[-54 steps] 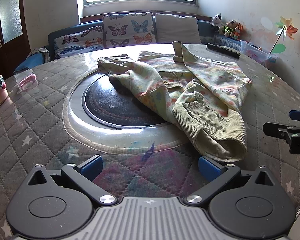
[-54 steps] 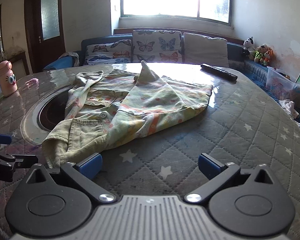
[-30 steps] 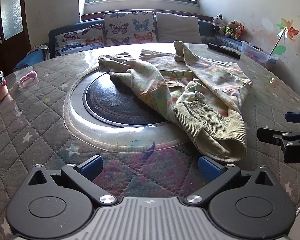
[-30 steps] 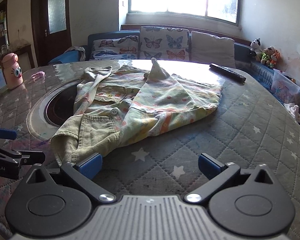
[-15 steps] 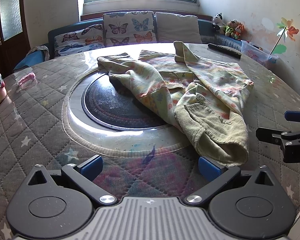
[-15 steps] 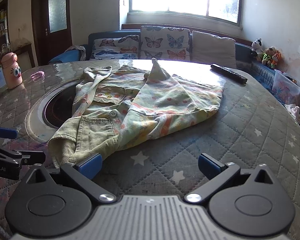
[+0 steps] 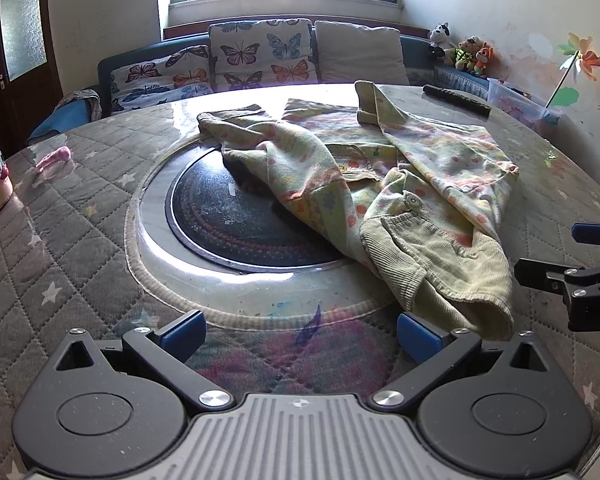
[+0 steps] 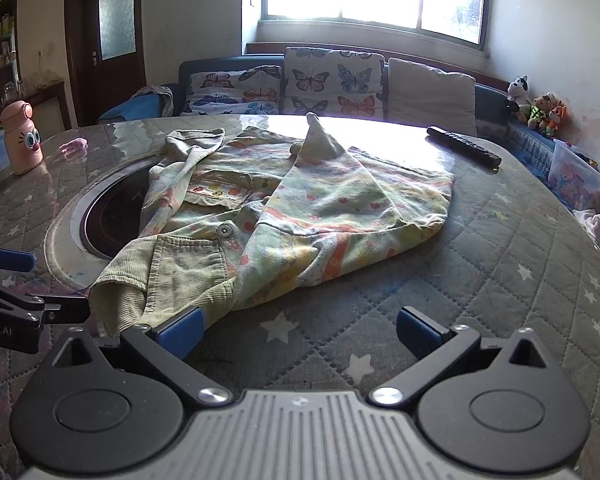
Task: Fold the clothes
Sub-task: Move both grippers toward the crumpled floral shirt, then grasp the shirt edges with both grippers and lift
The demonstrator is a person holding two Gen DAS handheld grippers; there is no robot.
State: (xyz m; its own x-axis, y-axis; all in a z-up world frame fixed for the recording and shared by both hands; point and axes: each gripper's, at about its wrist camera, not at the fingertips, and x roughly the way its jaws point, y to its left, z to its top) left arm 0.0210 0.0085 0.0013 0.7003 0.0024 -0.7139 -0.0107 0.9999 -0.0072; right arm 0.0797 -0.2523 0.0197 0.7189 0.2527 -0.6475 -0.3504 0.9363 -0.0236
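Note:
A crumpled pale green child's garment (image 7: 400,184) with a floral print and a corduroy part lies on the round quilted table (image 7: 72,240), partly over the dark round hotplate (image 7: 236,220). It also shows in the right wrist view (image 8: 300,208). My left gripper (image 7: 300,330) is open and empty, low over the table just before the garment's near corduroy hem. My right gripper (image 8: 298,328) is open and empty, its left fingertip (image 8: 182,326) right at the corduroy hem. Each gripper shows in the other's view, the right one (image 7: 572,276) and the left one (image 8: 16,296).
A black remote (image 8: 462,146) lies at the table's far right. A pink cartoon bottle (image 8: 20,138) and a small pink object (image 8: 74,146) stand at the far left. A sofa with butterfly cushions (image 7: 260,56) runs behind the table. A clear toy box (image 8: 580,174) sits to the right.
Both grippers have edged forward toward the garment's near corduroy hem. They stay open. The garment has not moved.

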